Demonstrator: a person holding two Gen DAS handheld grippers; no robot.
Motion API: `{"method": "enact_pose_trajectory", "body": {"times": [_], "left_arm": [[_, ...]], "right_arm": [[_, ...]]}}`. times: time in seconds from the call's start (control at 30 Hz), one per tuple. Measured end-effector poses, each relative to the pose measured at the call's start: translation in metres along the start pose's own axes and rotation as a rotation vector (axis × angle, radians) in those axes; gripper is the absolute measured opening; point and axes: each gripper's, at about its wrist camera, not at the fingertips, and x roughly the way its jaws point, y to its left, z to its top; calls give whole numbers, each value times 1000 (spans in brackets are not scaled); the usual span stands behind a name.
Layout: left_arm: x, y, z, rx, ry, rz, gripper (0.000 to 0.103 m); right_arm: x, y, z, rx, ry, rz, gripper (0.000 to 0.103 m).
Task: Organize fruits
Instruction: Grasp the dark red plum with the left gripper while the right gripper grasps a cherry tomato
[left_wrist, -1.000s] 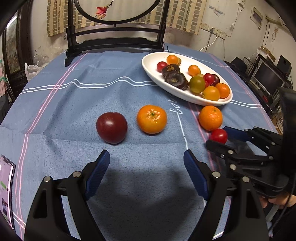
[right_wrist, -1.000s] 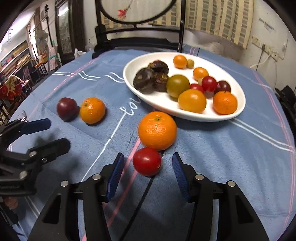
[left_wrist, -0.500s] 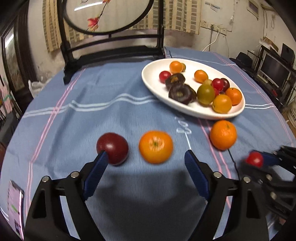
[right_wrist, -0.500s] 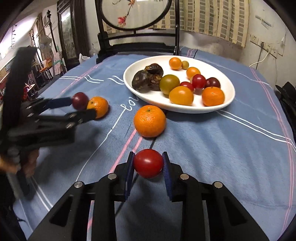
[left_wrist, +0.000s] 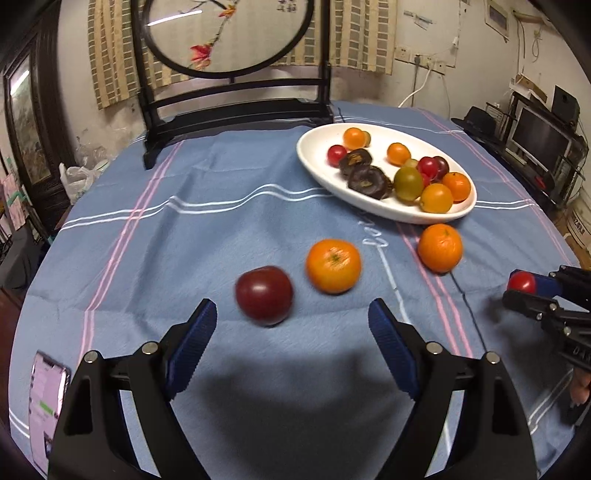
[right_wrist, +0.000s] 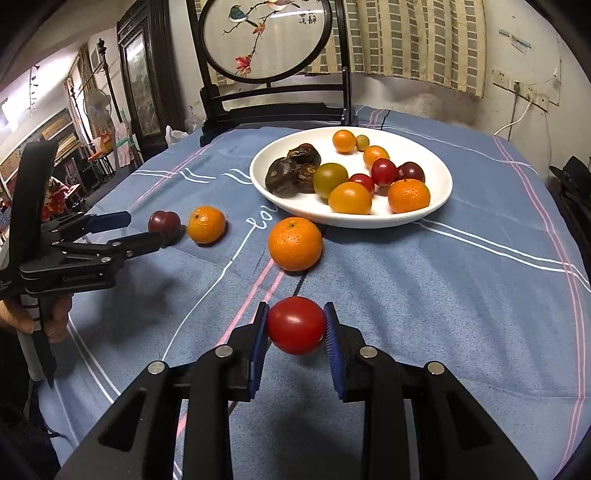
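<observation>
The white oval plate (right_wrist: 439, 206) is already holding most of the fruit: small oranges, red and dark cherry tomatoes, a greenish one and some dark wrinkled pieces, so by my judgement the sorting is well past halfway. Four pieces are remaining off the plate. The right gripper (right_wrist: 295, 334) is pinching a red tomato (right_wrist: 296, 325) between its blue pads, the fruit apparently hanging just above the blue tablecloth (right_wrist: 443, 295), with the plate lying toward 12 to 1 o'clock from it. The tomato is looking smooth, glossy and round, filling the gap between the pads, which are pressing it at its widest part; it is probably soft enough to bruise under a hard squeeze. A large orange (right_wrist: 294, 243) is sitting on the cloth just beside the plate's near rim, at 12 o'clock from the held tomato. In the left wrist view, the left gripper (left_wrist: 291, 325) is hovering with its jaws spread wide and gripping nothing, a dark red plum (left_wrist: 264, 295) lying just ahead at about 11 o'clock and a second orange (left_wrist: 333, 270) close beside it at 1 o'clock. Both are blurring slightly from camera motion. Judging from this, the tomato needs carrying to the plate, then the plum and the two oranges.
</observation>
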Motion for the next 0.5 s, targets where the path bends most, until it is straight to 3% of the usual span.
{"method": "enact_pose_trajectory", "body": {"times": [0.17, 0.3, 0.47, 0.5], "left_arm": [[14, 15, 1, -31, 24, 35, 80], [39, 22, 3, -69, 63, 47, 72], [55, 23, 9, -95, 78, 29, 50], [56, 23, 10, -90, 72, 14, 40]], "right_arm": [[-2, 2, -1, -4, -6, 7, 30], [-2, 3, -1, -2, -4, 10, 30], [1, 2, -1, 3, 3, 7, 30], [1, 2, -1, 4, 3, 6, 30]]}}
